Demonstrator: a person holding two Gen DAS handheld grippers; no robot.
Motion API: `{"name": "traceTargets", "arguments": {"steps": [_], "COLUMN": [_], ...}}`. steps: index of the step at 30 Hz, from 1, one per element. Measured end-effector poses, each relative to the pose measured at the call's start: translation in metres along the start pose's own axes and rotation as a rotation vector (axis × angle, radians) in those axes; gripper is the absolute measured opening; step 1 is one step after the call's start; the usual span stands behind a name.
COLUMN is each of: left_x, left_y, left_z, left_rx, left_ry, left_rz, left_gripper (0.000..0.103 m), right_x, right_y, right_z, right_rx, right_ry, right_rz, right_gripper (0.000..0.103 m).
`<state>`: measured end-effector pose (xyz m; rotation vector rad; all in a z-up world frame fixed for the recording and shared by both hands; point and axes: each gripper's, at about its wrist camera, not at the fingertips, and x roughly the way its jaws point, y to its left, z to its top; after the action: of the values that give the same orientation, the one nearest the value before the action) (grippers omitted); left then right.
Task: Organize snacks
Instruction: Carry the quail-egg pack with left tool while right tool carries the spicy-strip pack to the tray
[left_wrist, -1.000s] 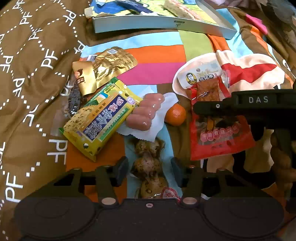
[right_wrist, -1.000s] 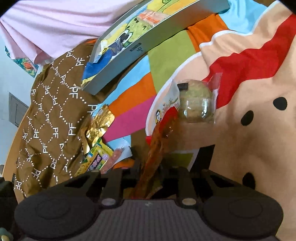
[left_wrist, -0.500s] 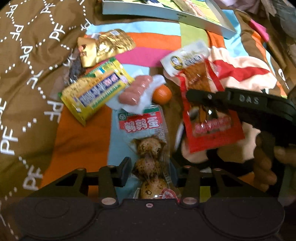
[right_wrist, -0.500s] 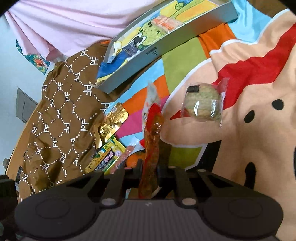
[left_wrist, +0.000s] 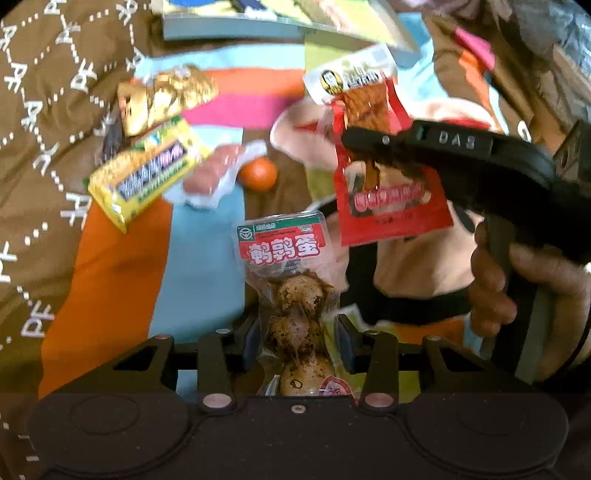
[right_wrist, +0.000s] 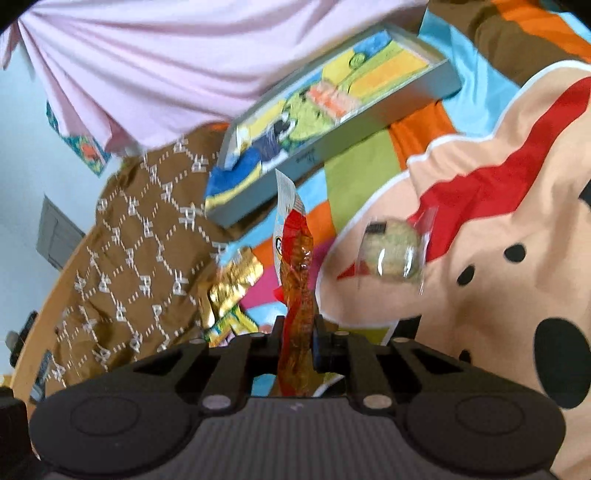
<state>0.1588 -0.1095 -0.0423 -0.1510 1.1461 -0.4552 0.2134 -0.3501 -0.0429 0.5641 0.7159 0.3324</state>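
Both packs have risen: our left gripper (left_wrist: 295, 338) clamps one three-egg pouch (left_wrist: 293, 295), our right gripper (right_wrist: 298, 339) one red packet (right_wrist: 295, 295); the tray (right_wrist: 332, 147) is cut off.

Quail-egg pack (left_wrist: 291, 295): clear, red-green label, lifted upright in my left hand-held gripper (left_wrist: 297, 341).
Red snack pouch (left_wrist: 384, 173): clamped edge-on in my right hand-held gripper (right_wrist: 298, 343), hanging above the bed.
Yellow bar (left_wrist: 147, 173): lying far left.
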Motion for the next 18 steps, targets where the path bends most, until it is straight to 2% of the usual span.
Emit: {"name": "traceTargets", "arguments": {"steps": [9,18], "left_x": [-0.022,-0.025], "left_y": [-0.017,-0.033], "left_z": [0.052,0.121], "left_rx": [0.014,-0.072], "left_ry": [-0.201,-0.417], "left_rz": [0.034,0.021], "left_gripper": [0.044,0.045], "right_x": [-0.021,-0.029], "right_y": [0.000,-0.010], "right_z": [0.016,0.037], "right_rx": [-0.007,-0.017], "right_ry": [-0.190,-0.413], "right_rz": [0.044,0.019], "right_gripper": [0.015,0.015]}}
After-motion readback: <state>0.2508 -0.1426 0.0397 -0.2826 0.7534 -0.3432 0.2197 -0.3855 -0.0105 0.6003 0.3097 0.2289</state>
